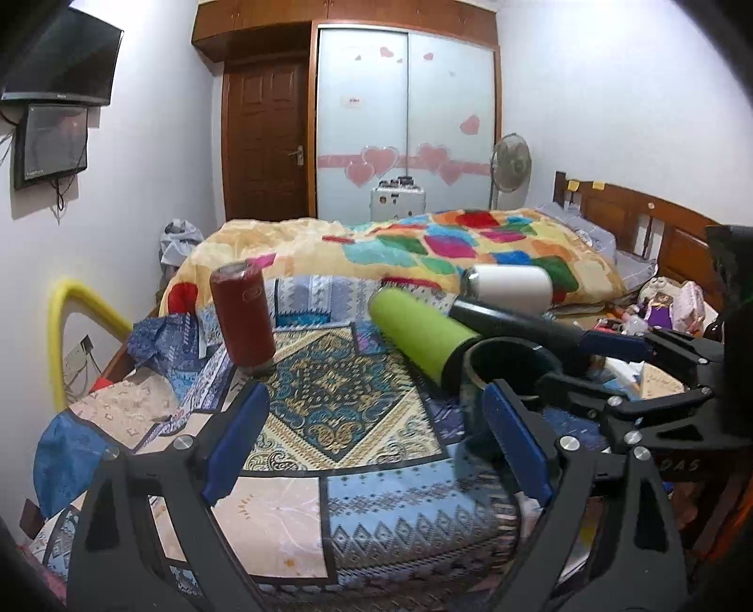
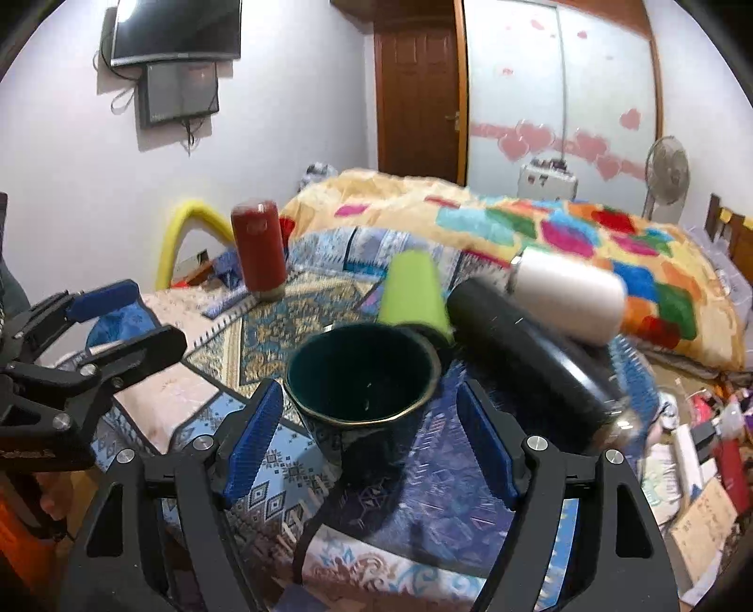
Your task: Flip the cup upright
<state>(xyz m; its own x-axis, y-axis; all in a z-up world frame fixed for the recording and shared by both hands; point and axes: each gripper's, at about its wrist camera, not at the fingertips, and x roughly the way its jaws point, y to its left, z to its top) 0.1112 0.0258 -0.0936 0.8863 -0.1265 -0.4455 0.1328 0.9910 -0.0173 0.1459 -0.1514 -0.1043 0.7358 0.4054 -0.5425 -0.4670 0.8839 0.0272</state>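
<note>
Five drinking vessels in all, counted in the right wrist view. One dark cup [image 2: 362, 372], frame centre, mouth up toward the camera, thin pale line round the rim, standing on the patterned cloth [image 2: 423, 485]. One red bottle [image 2: 259, 249], upper left, upright. One green tumbler [image 2: 414, 292], just behind the cup, lying over. One black bottle [image 2: 532, 358], right of the cup, on its side. One white bottle [image 2: 569, 292], behind the black one, on its side, against the quilt [image 2: 517, 221].

Two grippers. Right gripper [image 2: 369, 433]: fingers spread wide, blue pads either side of the cup; touching or not, cannot tell. Left gripper [image 1: 376, 447]: fingers spread, nothing between them but cloth; in its own view the cup [image 1: 508, 367] sits right of centre, just beyond the right-hand pad.

Two wall screens [image 2: 174, 28], upper left, one under the other. One fan [image 2: 666, 169], far right. One white case [image 2: 548, 181] before the wardrobe [image 2: 560, 94], which has two sliding panels with pink heart stickers, too many and too blurred to count. One brown door [image 2: 416, 89].

Writing: partial white lettering on each gripper body, cut off and blurred, not legible. Small mark on the red bottle, unreadable.
</note>
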